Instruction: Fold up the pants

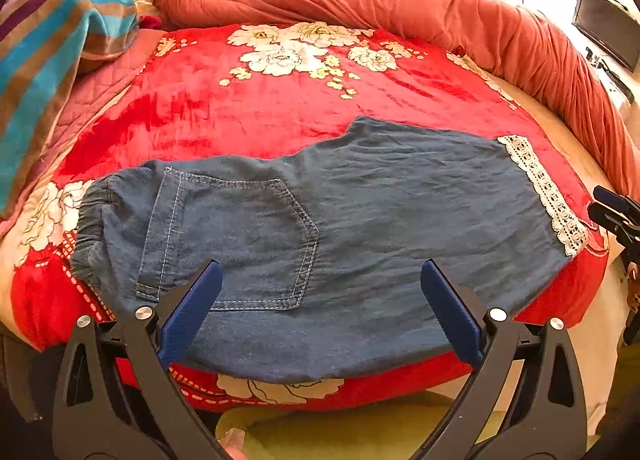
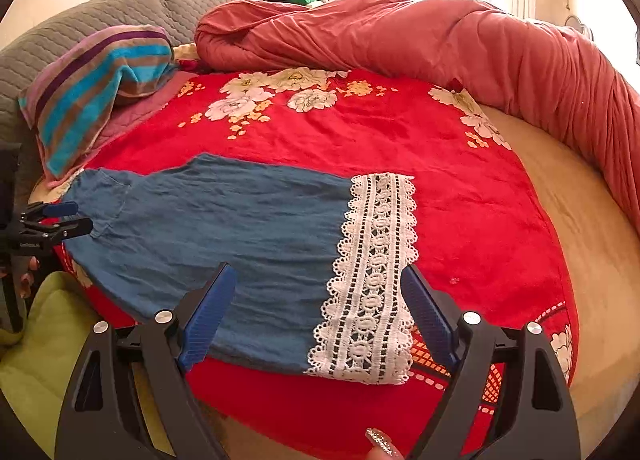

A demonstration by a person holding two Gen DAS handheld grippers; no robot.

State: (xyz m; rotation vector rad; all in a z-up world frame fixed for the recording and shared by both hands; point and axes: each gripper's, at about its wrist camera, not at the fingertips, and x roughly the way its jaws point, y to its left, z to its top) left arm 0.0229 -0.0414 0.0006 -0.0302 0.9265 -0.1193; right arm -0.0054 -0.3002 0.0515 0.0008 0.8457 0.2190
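Left wrist view: my left gripper point(image 1: 320, 280) hangs with jaws apart, empty, above the pants point(image 1: 320, 220). My right gripper point(image 2: 320, 288) gapes too, holding nothing. Pants lie flat on the red blanket point(image 2: 460, 200), legs seemingly stacked lengthwise; crosswise folds toward the lace hem point(image 2: 372, 280) look undone.

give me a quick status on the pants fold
Left tongs open, right tongs open, both empty. Pants flat on red blanket. Nothing in the way.
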